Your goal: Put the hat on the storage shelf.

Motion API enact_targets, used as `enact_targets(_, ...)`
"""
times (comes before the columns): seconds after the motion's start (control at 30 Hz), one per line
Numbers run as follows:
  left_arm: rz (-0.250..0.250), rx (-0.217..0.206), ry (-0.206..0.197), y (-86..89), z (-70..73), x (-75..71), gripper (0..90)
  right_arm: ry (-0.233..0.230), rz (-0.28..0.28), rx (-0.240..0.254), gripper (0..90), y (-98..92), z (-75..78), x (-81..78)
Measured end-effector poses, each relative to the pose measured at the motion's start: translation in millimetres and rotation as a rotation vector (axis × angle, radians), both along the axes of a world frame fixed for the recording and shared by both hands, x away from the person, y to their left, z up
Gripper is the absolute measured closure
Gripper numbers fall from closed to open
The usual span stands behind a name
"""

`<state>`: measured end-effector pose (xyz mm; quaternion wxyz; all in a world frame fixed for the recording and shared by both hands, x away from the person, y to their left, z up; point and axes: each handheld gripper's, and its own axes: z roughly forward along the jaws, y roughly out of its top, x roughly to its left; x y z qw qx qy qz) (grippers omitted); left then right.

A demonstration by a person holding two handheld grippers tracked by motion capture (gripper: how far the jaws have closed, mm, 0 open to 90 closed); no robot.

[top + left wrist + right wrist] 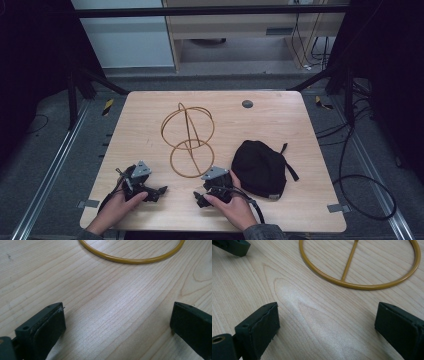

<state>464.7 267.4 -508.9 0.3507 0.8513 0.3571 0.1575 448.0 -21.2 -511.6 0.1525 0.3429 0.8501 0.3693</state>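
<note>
Grip, left: left hand-held gripper (159, 190) rests low at the near edge of the counter (280, 112), jaws spread wide with bare wood between them, grasping nothing.
Grip, right: right hand-held gripper (198, 196) sits beside it, near the middle of the near edge, jaws likewise released and empty; the right gripper view shows plain wood grain between its two black pads (265, 326).
Nearest thing: gold wire stand (189, 138), just beyond both grippers; its flat base ring lies on the counter, an upright rod rises from it and carries crossed hoops forming a head-shaped cage. The base ring's near arc runs across the top of the left gripper view (132, 260).
Gap: neither gripper touches the stand; both stop short of its base ring.
Second thing: black cap (260, 167), lying in a soft heap on the counter to the right of the stand and just beyond the right hand, its strap trailing off to the right.
Progress: by my reading the work is putting the cap on the stand, and it has not started; the cap is unlifted and the stand is bare.
Left to do: grasp the cap, raise it, settle it over the hoops.
Writing: none legible; a small pale tag at the cap's edge is too small to read.
</note>
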Motion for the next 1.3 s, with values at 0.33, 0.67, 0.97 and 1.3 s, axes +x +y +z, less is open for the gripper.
enact_targets(0.33, 0.001, 0.004, 0.001, -0.3, 0.3, 0.2, 0.0, 0.026, -0.018, -0.021, 11.9, -8.0, 6.5, -0.2)
enact_targets(0.67, 0.013, 0.0, 0.0, -0.7, 0.1, -2.0, 0.0, -0.08, -0.023, -0.071, 12.3, -20.5, 65.8, -11.0)
enact_targets(0.97, 0.002, -0.001, 0.0, -0.4, 0.1, -1.1, 0.0, -0.115, -0.051, -0.213, 13.8, -60.3, 128.1, -3.6)
enact_targets(1.3, -0.013, 0.002, 0.0, 1.3, 0.2, -1.3, 0.0, -0.045, -0.134, -0.273, 14.8, -118.7, 151.2, 5.1)
